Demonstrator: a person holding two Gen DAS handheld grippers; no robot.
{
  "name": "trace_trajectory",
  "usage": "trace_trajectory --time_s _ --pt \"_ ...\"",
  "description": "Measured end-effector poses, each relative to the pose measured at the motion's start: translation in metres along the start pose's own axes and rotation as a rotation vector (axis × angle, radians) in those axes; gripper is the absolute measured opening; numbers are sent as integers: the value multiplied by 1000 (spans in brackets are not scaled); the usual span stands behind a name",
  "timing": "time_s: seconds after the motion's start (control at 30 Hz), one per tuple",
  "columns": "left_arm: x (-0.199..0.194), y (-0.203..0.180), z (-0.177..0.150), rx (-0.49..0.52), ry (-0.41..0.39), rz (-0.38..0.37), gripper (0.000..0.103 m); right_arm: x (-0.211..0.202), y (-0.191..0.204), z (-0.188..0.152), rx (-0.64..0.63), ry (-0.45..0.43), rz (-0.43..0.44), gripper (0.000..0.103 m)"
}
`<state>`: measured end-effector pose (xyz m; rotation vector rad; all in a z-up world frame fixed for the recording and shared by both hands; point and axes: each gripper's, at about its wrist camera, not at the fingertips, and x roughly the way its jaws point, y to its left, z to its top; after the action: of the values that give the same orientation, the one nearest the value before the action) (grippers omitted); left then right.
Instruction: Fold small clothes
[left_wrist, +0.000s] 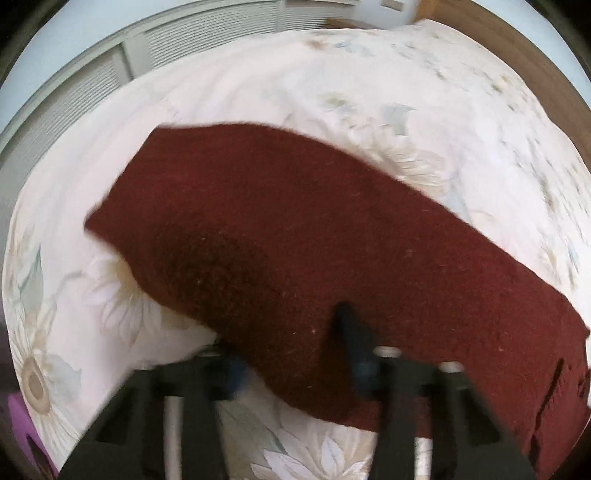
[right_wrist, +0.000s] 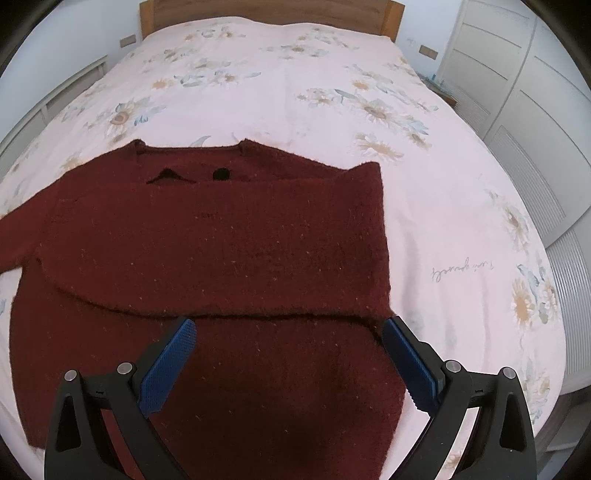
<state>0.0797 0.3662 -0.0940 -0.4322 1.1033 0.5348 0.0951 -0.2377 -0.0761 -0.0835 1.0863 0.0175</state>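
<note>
A bed fills both views, spread with a pale pink sheet printed with daisies and a line of script. A wooden headboard stands at its far end. White louvred wardrobe doors line the wall just beside it.

A dark red knitted sweater lies flat on the bed, right sleeve folded across its body.

A bed with a pale floral cover fills the room, its wooden headboard against a pale wall. White louvred wardrobe doors stand just beside it.
</note>
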Motion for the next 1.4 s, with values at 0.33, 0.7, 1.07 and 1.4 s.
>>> trace_trajectory --time_s 0.33,0.7,1.07,1.4 --pt "-58 -51 -13 287 -74 4 14 -8 -9 -2 18 -18 8 101" --pt "-124 -177 -44 503 -162 -185 14 -17 -17 -5 45 -47 36 101" --pt "-115 -318 -76 660 -132 -348 13 -26 -49 -4 115 -84 41 101" --pt "-85 -392 -137 759 -40 -388 13 -13 -61 -21 157 -52 55 101"
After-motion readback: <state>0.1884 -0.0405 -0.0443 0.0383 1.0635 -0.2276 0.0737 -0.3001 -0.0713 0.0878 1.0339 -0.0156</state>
